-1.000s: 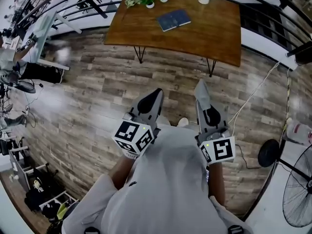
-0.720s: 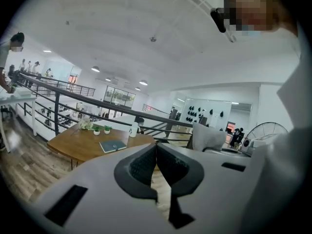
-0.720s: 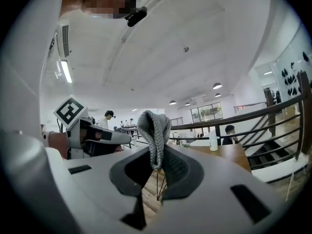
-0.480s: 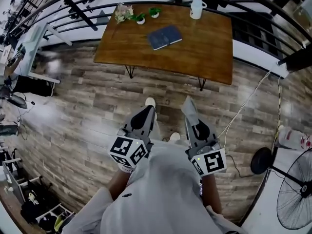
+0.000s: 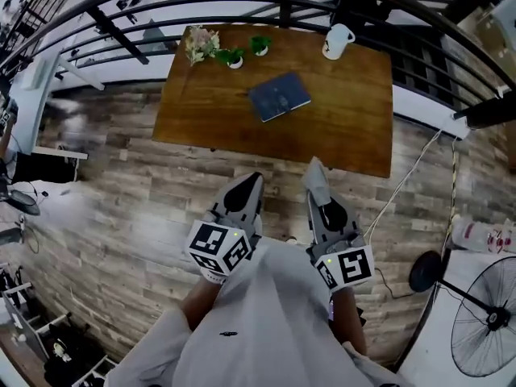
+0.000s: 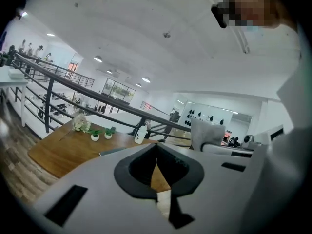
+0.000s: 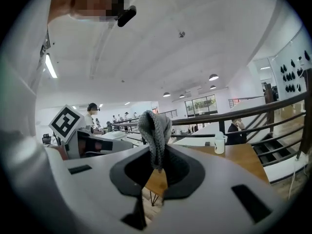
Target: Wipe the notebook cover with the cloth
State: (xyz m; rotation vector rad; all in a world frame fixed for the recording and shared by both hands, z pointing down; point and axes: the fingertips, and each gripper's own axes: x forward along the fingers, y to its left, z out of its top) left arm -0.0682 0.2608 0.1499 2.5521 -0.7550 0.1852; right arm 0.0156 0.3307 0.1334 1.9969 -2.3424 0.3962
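Holding the cloth (image 7: 155,128) in the right gripper (image 5: 316,176), pinched tight on a grey knit fold standing up past the tips. Carrying nothing in the left gripper (image 5: 246,185), closed with its tips pressed together on empty air.

Standing off from the table (image 5: 347,127), with a strip of plank floor (image 5: 121,176) between both grippers and its near edge.

Looking to 12 o'clock for the notebook (image 5: 279,97): dark blue, closed, flat on the table top near its middle, long axis running from 8 o'clock to 2 o'clock in the head view. From the right gripper, at about 11 o'clock; from the left gripper, at about 1 o'clock. Much the same reach from either, and well apart from both.

Beyond it, toward 1 o'clock, a white mug (image 5: 336,41). Toward 11 o'clock, two small potted plants (image 5: 234,57) and a bunch of flowers (image 5: 197,43). All clear of the cover.

Probably calls for closing on the table first, then bringing the cloth-bearing gripper forward and slightly toward 11 o'clock, down onto the cover, then stroking along the 8-to-2 line. Likely worth resting the empty gripper on a corner, to stop the notebook sliding under the cloth.
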